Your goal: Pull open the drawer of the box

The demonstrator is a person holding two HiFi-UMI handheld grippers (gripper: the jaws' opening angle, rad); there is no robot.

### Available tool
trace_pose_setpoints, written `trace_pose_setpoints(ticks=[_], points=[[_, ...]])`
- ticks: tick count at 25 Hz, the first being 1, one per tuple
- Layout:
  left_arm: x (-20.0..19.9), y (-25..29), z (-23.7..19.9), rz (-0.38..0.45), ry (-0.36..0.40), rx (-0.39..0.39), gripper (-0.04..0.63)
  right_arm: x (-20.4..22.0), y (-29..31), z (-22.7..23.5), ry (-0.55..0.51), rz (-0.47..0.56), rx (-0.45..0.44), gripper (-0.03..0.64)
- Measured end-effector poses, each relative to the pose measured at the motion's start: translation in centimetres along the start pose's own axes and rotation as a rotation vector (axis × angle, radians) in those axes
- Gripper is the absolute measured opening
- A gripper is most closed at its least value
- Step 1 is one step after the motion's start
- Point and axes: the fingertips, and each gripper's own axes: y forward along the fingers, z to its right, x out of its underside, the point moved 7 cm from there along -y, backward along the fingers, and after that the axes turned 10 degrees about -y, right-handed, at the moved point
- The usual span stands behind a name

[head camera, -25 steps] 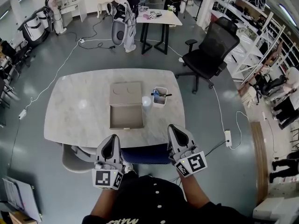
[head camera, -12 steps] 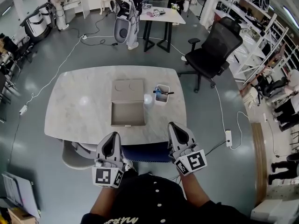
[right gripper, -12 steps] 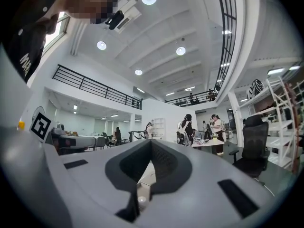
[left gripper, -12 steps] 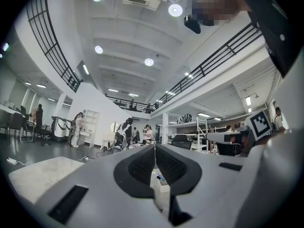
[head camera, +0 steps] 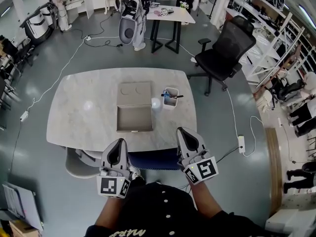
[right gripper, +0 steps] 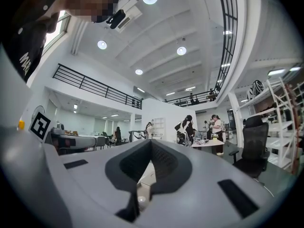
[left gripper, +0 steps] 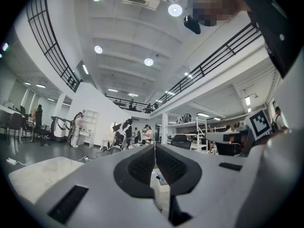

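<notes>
A flat beige box (head camera: 134,93) lies in the middle of the marble table (head camera: 79,117). Its drawer (head camera: 134,119) stands pulled out toward me, open and empty. Both grippers hang close to my body, short of the table's near edge and well apart from the box. My left gripper (head camera: 118,144) is shut with nothing in it, and so is my right gripper (head camera: 183,134). In the left gripper view the left gripper (left gripper: 154,146) points out over the table. In the right gripper view the right gripper (right gripper: 151,142) does the same.
A white cup holding pens (head camera: 169,98) stands just right of the box, with a small white object (head camera: 155,103) between them. A blue seat (head camera: 153,162) is tucked under the table's near edge. A black office chair (head camera: 222,51) stands beyond the table's right corner.
Both grippers keep their place near my body, still shut. The view has shifted only slightly; the drawer stays out.
</notes>
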Motion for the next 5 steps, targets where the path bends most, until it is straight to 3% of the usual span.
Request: trace_pose_setpoints(ticks=[5], points=[[-0.01,-0.30,-0.24,0.000,0.002,-0.010,0.017,0.06,0.12,-0.30,0.004,0.006,-0.001,-0.003]])
